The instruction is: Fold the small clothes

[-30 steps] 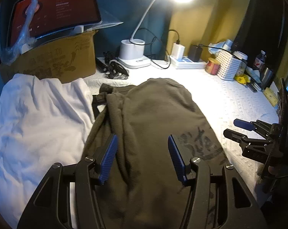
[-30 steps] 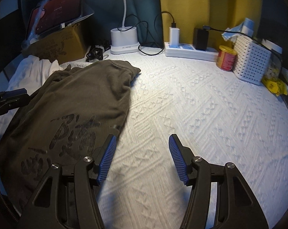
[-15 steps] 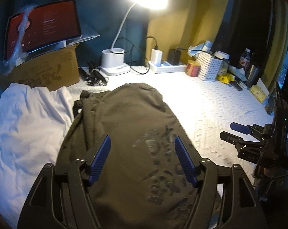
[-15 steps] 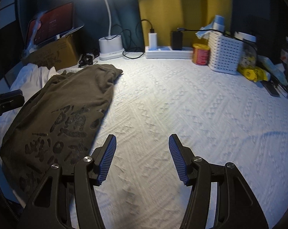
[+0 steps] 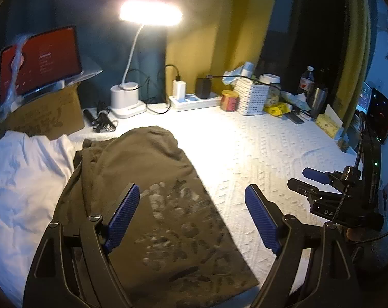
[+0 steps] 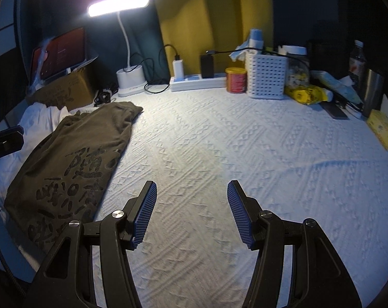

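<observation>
Two tools are held released: the left tool, its jaws just opened wider, above the folded olive T-shirt (nothing gripped); the right tool over the bare bedspread, leaving the fold undisturbed.

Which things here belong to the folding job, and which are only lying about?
For the job: olive shirt, white garment, left gripper, right gripper.

Lying about: desk lamp, cardboard box, power strip, red tin, white basket.
</observation>
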Tool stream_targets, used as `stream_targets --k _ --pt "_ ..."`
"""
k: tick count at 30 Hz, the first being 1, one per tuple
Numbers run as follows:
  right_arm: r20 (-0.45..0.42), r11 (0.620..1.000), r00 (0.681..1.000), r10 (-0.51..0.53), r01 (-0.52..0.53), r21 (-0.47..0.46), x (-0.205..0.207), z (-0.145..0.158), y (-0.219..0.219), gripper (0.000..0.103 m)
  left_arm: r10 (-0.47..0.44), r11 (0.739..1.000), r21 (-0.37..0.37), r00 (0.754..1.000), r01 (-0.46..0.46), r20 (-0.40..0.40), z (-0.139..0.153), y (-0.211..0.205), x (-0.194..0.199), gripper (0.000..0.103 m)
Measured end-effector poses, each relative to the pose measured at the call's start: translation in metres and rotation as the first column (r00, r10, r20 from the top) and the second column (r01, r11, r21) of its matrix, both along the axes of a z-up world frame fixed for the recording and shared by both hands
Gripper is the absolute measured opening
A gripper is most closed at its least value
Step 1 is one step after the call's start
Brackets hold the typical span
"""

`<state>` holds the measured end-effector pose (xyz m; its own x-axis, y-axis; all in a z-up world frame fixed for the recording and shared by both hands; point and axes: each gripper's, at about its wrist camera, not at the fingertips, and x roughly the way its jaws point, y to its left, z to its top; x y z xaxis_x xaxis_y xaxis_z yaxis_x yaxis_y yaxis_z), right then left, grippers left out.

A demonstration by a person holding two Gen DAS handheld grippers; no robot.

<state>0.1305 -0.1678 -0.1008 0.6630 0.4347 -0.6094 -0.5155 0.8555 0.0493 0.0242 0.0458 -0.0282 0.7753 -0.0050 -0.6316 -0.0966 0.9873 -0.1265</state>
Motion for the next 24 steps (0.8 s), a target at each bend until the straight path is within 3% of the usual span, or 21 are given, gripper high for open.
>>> stream_targets --k 13,15,18,24 --pt "0.054 0.997 0.997 -0.056 0.053 0.048 -0.012 0.032 -0.044 0.061 -0.061 0.998 0.038 0.993 0.057 0.097 0.036 -0.034 -0.006 0.085" --pt "0.065 0.997 0.996 -0.063 0.06 0.055 -0.013 0.038 -0.05 0.061 -0.059 0.997 0.049 0.992 0.054 0.112 0.041 -0.038 -0.007 0.086" --pt "0.083 0.995 0.994 -0.076 0.071 0.064 -0.016 0.046 -0.059 0.061 -0.048 0.998 0.055 0.99 0.041 0.136 0.048 -0.039 -0.009 0.095" --pt "0.122 0.992 0.987 -0.103 0.094 0.079 -0.02 0.062 -0.076 0.061 -0.013 0.996 0.085 0.981 -0.003 0.192 0.062 -0.045 -0.016 0.095"
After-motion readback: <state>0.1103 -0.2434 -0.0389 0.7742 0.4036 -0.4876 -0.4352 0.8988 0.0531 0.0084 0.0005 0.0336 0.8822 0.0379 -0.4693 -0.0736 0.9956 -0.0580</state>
